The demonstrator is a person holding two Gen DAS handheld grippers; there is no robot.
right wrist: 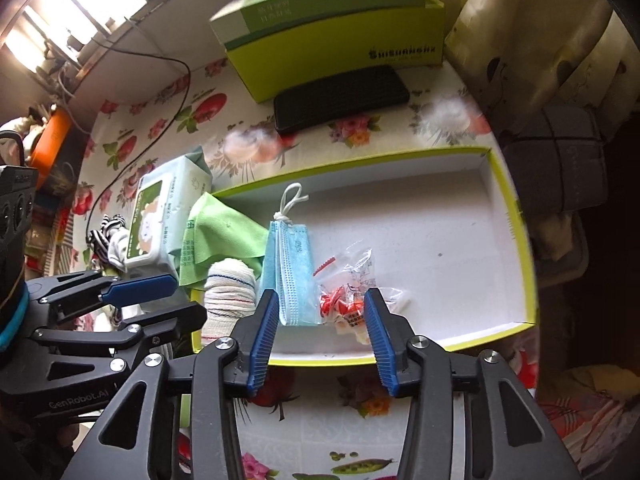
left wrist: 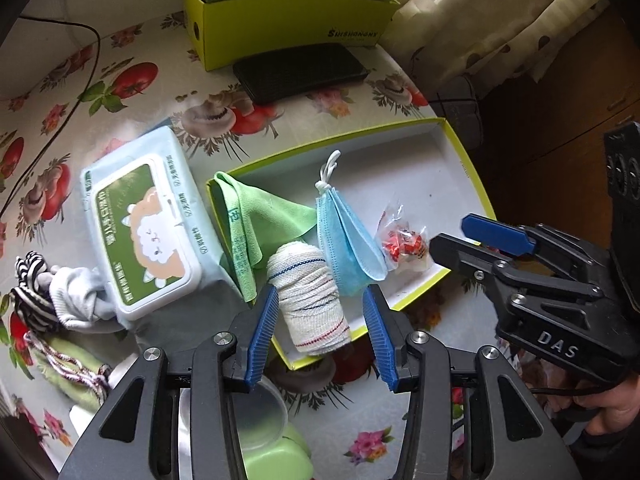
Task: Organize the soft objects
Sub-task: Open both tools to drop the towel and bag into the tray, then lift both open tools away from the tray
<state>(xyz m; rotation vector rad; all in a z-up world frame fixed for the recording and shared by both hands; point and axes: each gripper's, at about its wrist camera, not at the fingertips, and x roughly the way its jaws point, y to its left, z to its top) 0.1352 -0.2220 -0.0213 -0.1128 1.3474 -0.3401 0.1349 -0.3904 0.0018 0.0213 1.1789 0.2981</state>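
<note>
A shallow white tray with a lime rim lies on the flowered tablecloth. In it lie a green cloth, a rolled white bandage, a folded blue face mask and a clear packet with red contents. My left gripper is open, its blue pads on either side of the bandage roll without touching it. My right gripper is open, hovering at the tray's near rim over the mask edge and the packet.
A wet-wipes pack lies left of the tray, with a striped sock bundle and a green pouch beyond. A black case and stacked green boxes stand at the back. A plastic cup sits near.
</note>
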